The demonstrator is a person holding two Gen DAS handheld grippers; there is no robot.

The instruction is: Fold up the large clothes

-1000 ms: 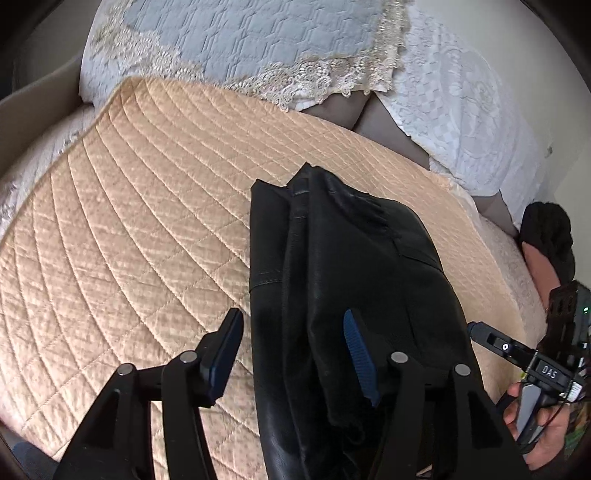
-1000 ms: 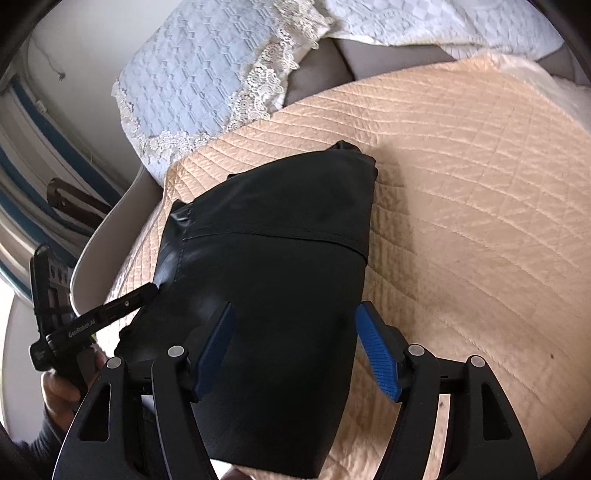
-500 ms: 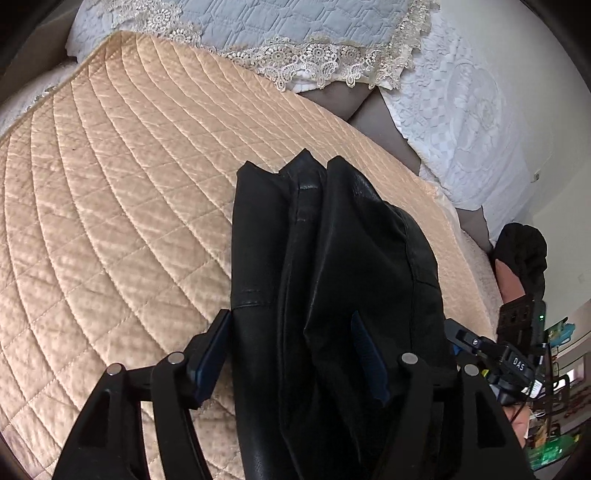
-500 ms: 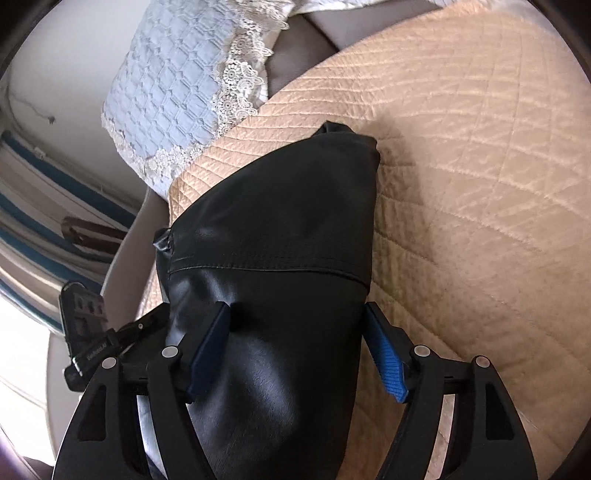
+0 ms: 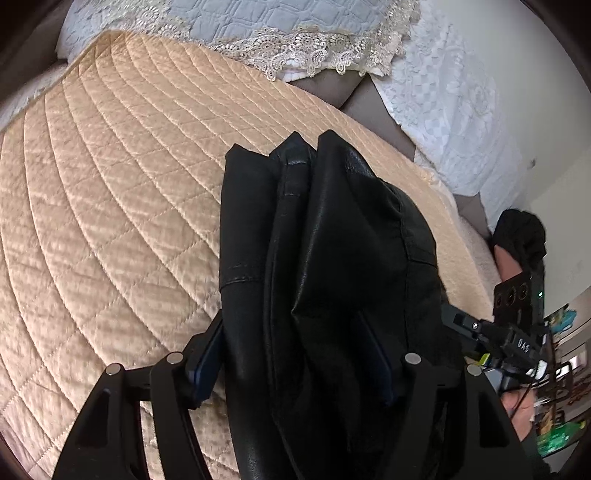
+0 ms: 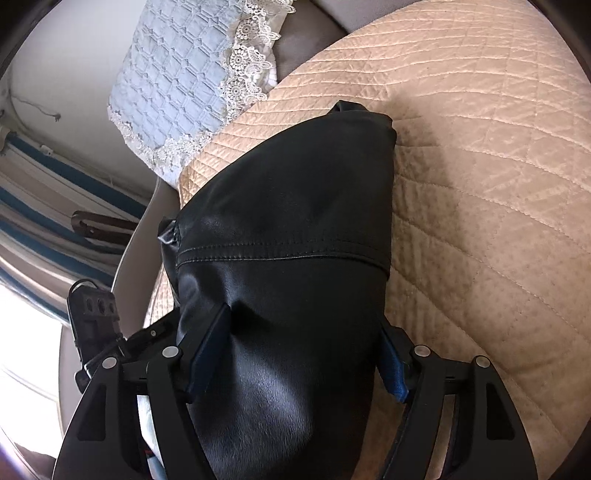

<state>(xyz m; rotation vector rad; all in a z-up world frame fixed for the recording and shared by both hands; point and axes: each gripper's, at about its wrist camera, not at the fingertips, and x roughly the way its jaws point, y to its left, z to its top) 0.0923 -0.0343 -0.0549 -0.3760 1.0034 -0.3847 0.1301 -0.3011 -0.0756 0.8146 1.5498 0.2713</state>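
A folded black leather garment (image 5: 332, 266) lies on a peach quilted cover (image 5: 110, 221). My left gripper (image 5: 295, 354) is open, its two blue-padded fingers straddling the garment's near end, with folds of leather between them. In the right wrist view the same garment (image 6: 288, 229) fills the middle. My right gripper (image 6: 299, 350) is open too, its fingers on either side of the garment's other end. Each gripper shows at the edge of the other's view: the right one (image 5: 517, 332) and the left one (image 6: 96, 317).
A pale blue lace-edged pillow (image 5: 240, 29) and a white patterned pillow (image 5: 450, 110) lie at the head of the bed. The blue pillow also shows in the right wrist view (image 6: 184, 85). A wall and striped curtain (image 6: 44, 206) are at the left.
Both grippers have moved forward onto the garment, so the leather now sits between the open fingers of each. The garment has bunched up a little.
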